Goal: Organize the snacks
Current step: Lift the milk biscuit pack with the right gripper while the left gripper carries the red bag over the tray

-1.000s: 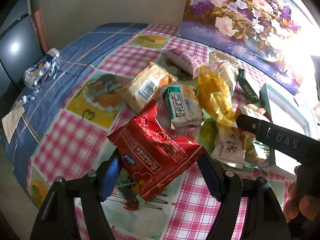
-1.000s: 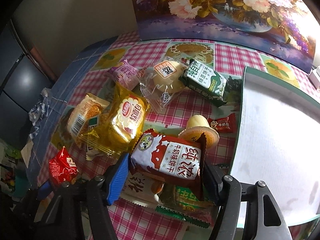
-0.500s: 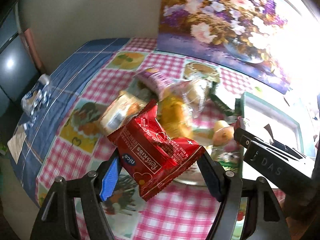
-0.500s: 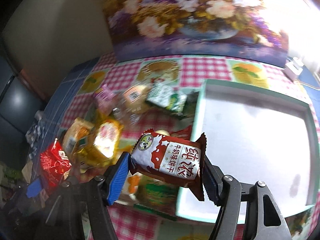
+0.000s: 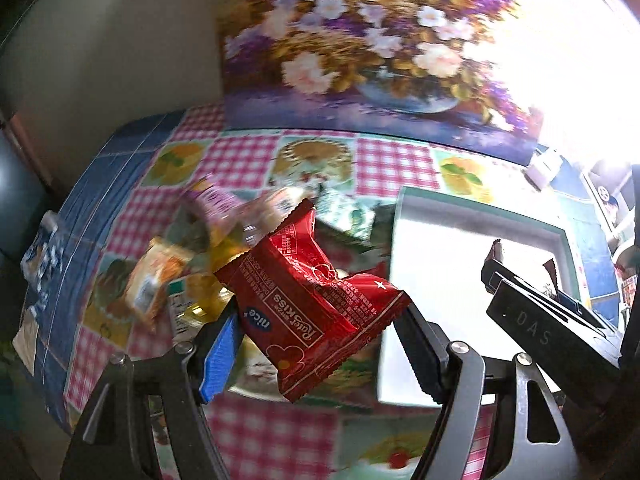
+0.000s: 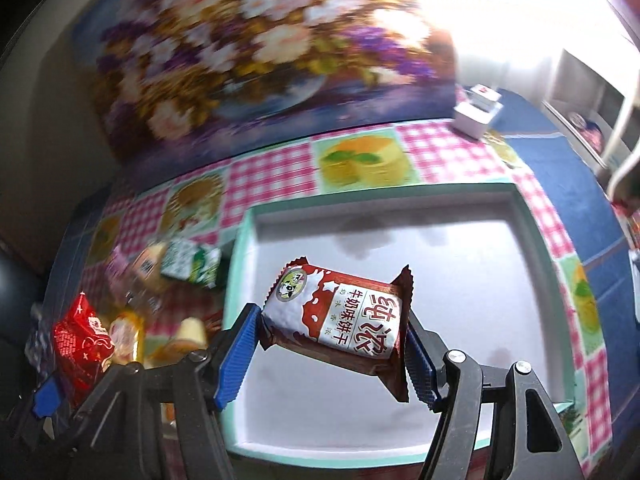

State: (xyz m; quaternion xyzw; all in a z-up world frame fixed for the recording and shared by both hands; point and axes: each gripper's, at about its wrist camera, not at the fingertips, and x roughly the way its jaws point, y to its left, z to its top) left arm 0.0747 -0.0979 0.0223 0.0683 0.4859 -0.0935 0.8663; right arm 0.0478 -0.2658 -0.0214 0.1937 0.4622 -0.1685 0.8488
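Right wrist view: right gripper (image 6: 332, 344) pinches a brown-and-white milk biscuit pack (image 6: 340, 320) by its ends, held in the air over the white floor of the green-rimmed tray (image 6: 240, 264). Left of the tray, a blurred pile of snacks (image 6: 168, 276) lies on the checked tablecloth (image 6: 276, 176). Left wrist view: left gripper (image 5: 316, 340) clamps a red "Ruier kiss" packet (image 5: 308, 308) between blue pad and black finger, packet tilted, held above the cloth near the tray's left edge. Right gripper's black body sits at the right, over the tray. Flower painting (image 5: 360, 48) stands at the table's far edge.
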